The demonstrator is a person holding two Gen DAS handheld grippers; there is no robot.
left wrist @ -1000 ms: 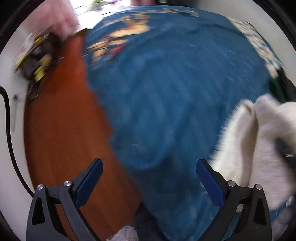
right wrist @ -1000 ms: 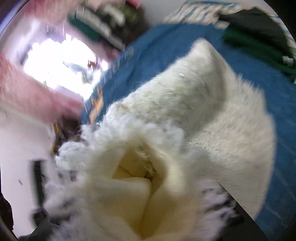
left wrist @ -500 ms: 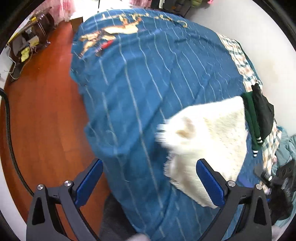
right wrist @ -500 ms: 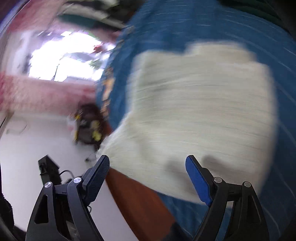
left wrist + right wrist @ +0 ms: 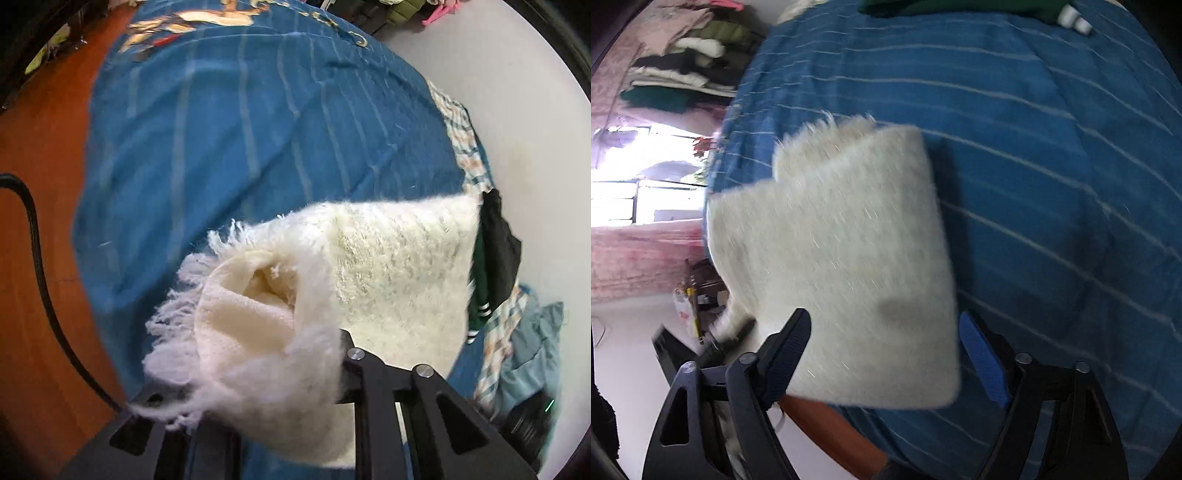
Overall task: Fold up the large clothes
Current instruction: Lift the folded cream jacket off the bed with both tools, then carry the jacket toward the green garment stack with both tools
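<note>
Closest in the left wrist view, left gripper (image 5: 258, 384) clenched on a bunched, fringed end of the cream fuzzy garment (image 5: 388, 266), fabric swallowing the fingers so only the black frame and two bolts show beneath. Beyond that bunch, folded garment spread flat across the near part of the blue striped bedspread (image 5: 240, 140), its far edge touching a dark green and black garment (image 5: 495, 251) with white cuff stripes. To the right of those, light blue cloth (image 5: 535, 343) heaped by the white wall, over a checked sheet (image 5: 461, 140) peeking along the bed's edge. Left of the bed, reddish wooden floor (image 5: 37, 240) with a black cable (image 5: 40, 258) curving over it. Farthest back, a cartoon print on the bedspread. In the right wrist view, right gripper (image 5: 886, 354) spread wide and released, blue-padded fingers (image 5: 982, 365) either side of the garment's near edge, holding nothing. Past the fingers, cream fuzzy garment as a blurred rectangular pad overhanging the bed's side, fringe at its far left corner. Farther off, green clothing (image 5: 960, 7) at the bed's far end, stacked folded clothes (image 5: 687, 66) on the left, and a bright window (image 5: 639, 192) below them.
</note>
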